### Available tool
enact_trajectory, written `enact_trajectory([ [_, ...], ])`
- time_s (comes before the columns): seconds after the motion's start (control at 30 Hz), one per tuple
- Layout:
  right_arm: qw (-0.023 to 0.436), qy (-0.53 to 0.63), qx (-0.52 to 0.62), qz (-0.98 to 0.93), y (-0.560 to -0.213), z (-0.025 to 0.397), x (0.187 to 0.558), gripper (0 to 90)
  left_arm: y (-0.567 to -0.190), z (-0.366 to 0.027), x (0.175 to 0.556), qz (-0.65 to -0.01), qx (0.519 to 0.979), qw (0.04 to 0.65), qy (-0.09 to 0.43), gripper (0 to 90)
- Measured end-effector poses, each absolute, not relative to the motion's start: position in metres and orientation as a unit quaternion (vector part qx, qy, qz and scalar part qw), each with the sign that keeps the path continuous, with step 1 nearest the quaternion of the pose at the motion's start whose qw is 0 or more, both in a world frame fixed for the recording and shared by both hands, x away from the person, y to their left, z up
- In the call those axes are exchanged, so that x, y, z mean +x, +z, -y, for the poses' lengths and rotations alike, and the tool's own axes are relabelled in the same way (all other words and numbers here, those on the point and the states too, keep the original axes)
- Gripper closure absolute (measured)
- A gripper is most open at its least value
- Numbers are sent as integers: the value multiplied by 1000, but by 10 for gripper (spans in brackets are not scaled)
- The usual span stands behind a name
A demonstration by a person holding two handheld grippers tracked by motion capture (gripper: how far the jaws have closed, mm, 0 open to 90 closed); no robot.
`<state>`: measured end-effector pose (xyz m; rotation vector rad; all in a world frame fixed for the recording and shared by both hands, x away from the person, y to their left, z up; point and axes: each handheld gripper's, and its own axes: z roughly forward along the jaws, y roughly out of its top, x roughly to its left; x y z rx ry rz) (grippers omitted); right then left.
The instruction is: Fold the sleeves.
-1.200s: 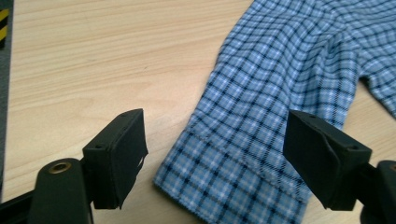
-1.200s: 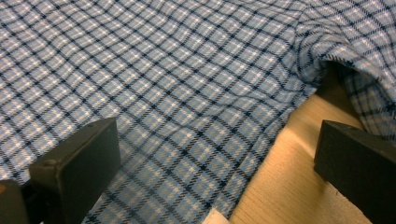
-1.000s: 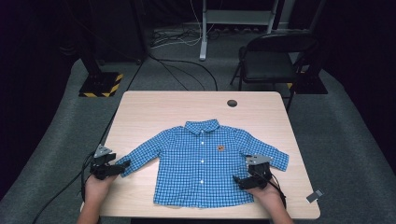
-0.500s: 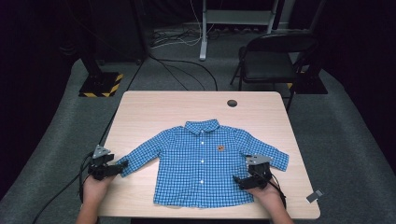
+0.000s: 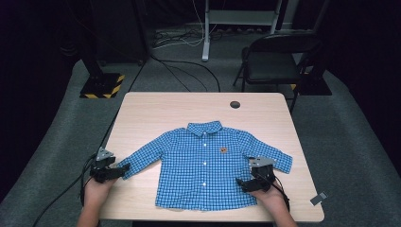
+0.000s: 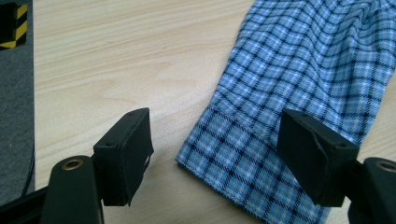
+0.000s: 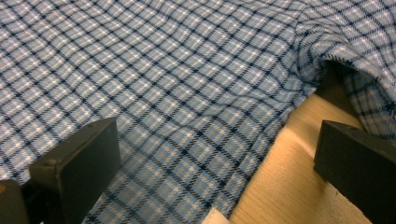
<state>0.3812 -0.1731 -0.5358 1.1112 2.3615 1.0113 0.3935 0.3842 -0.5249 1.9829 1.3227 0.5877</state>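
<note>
1. Where the high view looks down, one blue checked shirt (image 5: 204,165) lies flat, front up, on the tabletop (image 5: 156,109), toward its near edge. Two grippers are out: the left gripper (image 5: 122,171) sits at the cuff (image 5: 124,169) of one sleeve, and the right gripper (image 5: 242,183) sits at the shirt's lower hem corner. Their fingers are too small here to judge. The person's forearms are cut off at the bottom. One chair (image 5: 274,59) stands behind the tabletop, and one small grey tag (image 5: 319,198) lies near its corner.
2. In the left gripper view, the two fingers (image 6: 126,151) stand wide apart, with the sleeve cuff (image 6: 243,163) lying between them, unpinched.
3. In the right gripper view, the fingers (image 7: 79,163) also stand wide, over the shirt's side edge (image 7: 261,144); one finger is cut off by the frame.
</note>
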Motion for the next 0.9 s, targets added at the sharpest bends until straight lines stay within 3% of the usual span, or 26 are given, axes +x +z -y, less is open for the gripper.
enact_trajectory([
  [0.3,170,356,391,-831,-536,173,381,0,-527,-381,394,-493,773,336,215,354],
  [0.9,170,356,391,-831,-536,173,381,0,-518,-373,387,-456,782,366,216,727],
])
